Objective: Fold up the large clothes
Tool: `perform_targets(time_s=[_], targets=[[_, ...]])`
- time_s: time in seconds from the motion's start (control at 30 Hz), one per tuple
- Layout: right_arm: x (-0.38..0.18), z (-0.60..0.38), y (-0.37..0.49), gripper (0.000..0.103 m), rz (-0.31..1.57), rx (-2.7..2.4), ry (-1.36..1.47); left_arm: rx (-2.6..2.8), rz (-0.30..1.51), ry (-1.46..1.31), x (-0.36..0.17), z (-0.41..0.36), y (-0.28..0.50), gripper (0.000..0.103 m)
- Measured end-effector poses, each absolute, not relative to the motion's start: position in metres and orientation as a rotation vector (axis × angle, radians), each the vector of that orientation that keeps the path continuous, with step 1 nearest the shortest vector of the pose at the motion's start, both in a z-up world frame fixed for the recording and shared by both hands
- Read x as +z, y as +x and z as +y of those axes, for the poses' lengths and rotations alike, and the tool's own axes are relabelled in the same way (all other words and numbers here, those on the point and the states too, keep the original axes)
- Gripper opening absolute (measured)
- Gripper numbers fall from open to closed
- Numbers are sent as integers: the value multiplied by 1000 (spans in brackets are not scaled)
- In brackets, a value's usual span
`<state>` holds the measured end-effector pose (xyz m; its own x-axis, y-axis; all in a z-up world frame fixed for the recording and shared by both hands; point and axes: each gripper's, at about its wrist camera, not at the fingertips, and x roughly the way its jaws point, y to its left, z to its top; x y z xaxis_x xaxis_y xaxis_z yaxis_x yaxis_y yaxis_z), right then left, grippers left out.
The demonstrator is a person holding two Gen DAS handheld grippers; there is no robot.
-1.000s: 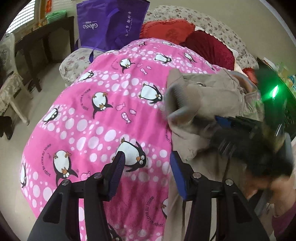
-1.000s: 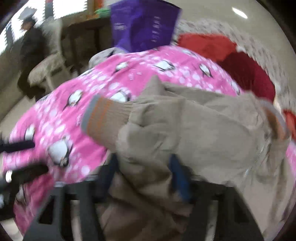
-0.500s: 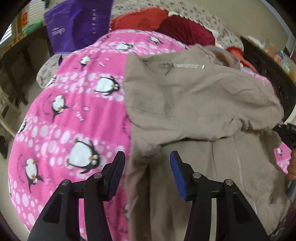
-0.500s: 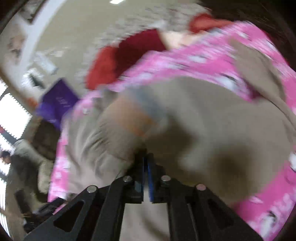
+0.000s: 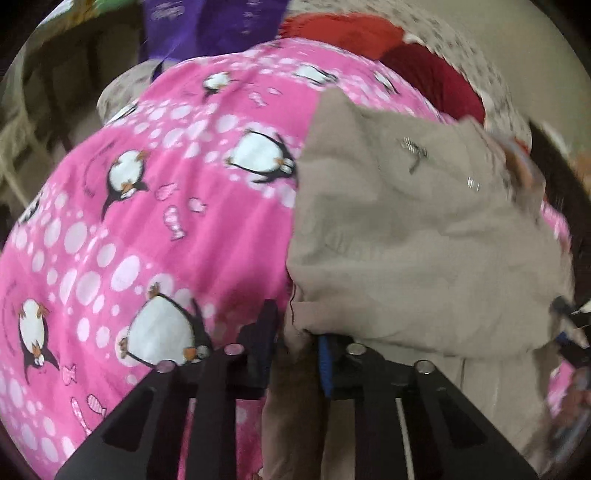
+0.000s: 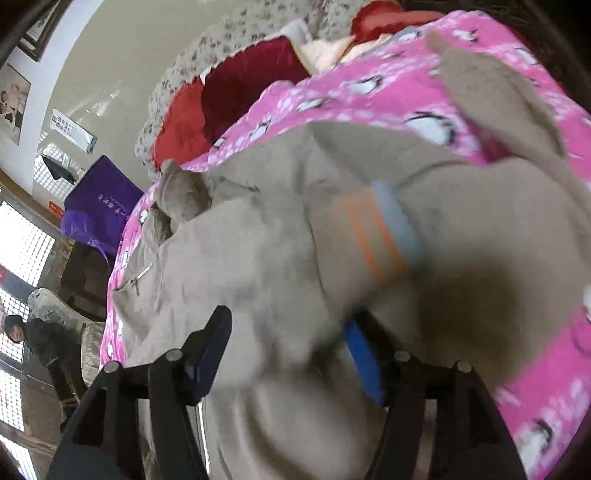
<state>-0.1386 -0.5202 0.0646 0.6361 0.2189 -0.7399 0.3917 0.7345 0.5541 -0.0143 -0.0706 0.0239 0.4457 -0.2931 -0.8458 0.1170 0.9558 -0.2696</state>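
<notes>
- My left gripper (image 5: 295,343) sits at the bottom of its view. Its jaws have just closed, and the left edge of the jacket (image 5: 417,229) is pinched between the blue pads.
- My right gripper (image 6: 288,350) has jaws that have just been opening. They stand well apart. A loose fold of jacket (image 6: 258,266) lies between them; I cannot see either pad pressing on it.
- The jacket is tan and lies crumpled on the blanket (image 5: 155,206), toward the right side in the left view. One layer is folded over another.
- A cuff (image 6: 384,236) with orange stripes and a pale blue band lies on top of the jacket, just beyond my right gripper. It is blurred.
- A metal zip (image 6: 138,275) shows on the jacket's left part in the right view. Small metal fittings also show near the jacket's upper edge in the left view.
- The blanket is pink with white dots and penguins. It covers the whole work surface under the jacket.
- Beyond the blanket lie red cushions (image 5: 351,33) against a flowered cover (image 6: 221,40).
- A purple bag (image 5: 207,22) stands at the far edge of the blanket, left of the cushions.
- In the right view, a person (image 6: 40,350) in dark clothes is at the far left, by the bright windows (image 6: 22,243).
</notes>
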Motion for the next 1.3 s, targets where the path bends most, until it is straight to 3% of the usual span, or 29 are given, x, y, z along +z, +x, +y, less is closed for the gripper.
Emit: perform_targets(time_s=[0.03, 0.07, 0.1, 0.23, 0.27, 0.37, 0.4, 0.5, 0.63, 0.77, 0.93, 1.13, 1.3], targets=[[63, -518, -134, 53, 904, -118, 763, -246, 1059, -199, 28, -64, -15, 3], [66, -514, -128, 30, 906, -121, 756, -239, 1017, -220, 37, -54, -17, 2], [71, -507, -125, 24, 896, -99, 747, -232, 986, -228, 43, -47, -19, 2], [76, -473, -131, 24, 909, -76, 563, -271, 1031, -181, 36, -42, -14, 7], [67, -473, -130, 28, 938, -98, 542, -273, 1050, -159, 32, -44, -15, 8], [39, -494, -136, 32, 1003, -114, 674, -269, 1040, -109, 40, -47, -26, 17], [44, -501, -144, 43, 986, -127, 711, -266, 1025, -92, 47, -47, -30, 21], [74, -513, -171, 54, 921, -194, 671, -280, 978, -56, 69, -45, -40, 26], [112, -515, -183, 54, 872, -342, 482, -260, 931, 2, 91, -56, -43, 29], [137, -512, -181, 54, 797, -320, 471, -208, 878, -10, 107, -57, -43, 29], [114, -474, -139, 44, 911, -96, 413, -236, 911, -27, 100, -64, -36, 29], [52, -465, -84, 32, 1039, -224, 246, -276, 965, 20, 68, -103, -22, 29], [75, -458, -95, 32, 1018, -219, 243, -245, 1024, 90, 34, -119, -16, 29]])
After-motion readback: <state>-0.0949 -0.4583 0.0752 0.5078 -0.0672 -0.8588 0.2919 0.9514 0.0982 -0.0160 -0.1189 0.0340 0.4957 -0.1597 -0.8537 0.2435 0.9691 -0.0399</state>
